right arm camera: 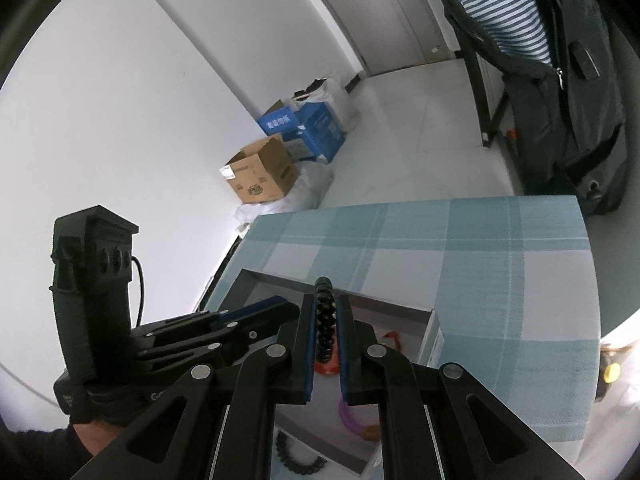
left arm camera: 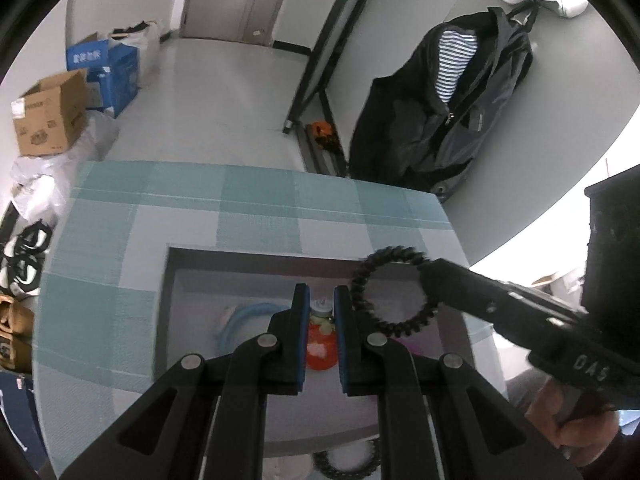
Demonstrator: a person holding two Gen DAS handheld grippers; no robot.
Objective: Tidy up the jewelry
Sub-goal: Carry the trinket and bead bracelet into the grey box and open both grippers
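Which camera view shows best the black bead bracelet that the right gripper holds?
The left wrist view: the black bead bracelet appears there as a whole ring, held by the right gripper above the grey box. The right wrist view shows it only edge-on between the fingers.

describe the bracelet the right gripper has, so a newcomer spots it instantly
Start at the teal-and-white checked tablecloth, then the open grey box on it. Above the box's right side, the right gripper pinches a black beaded ring bracelet. Unlike the pale blue ring and the second black beaded bracelet lying down, it hangs in the air.
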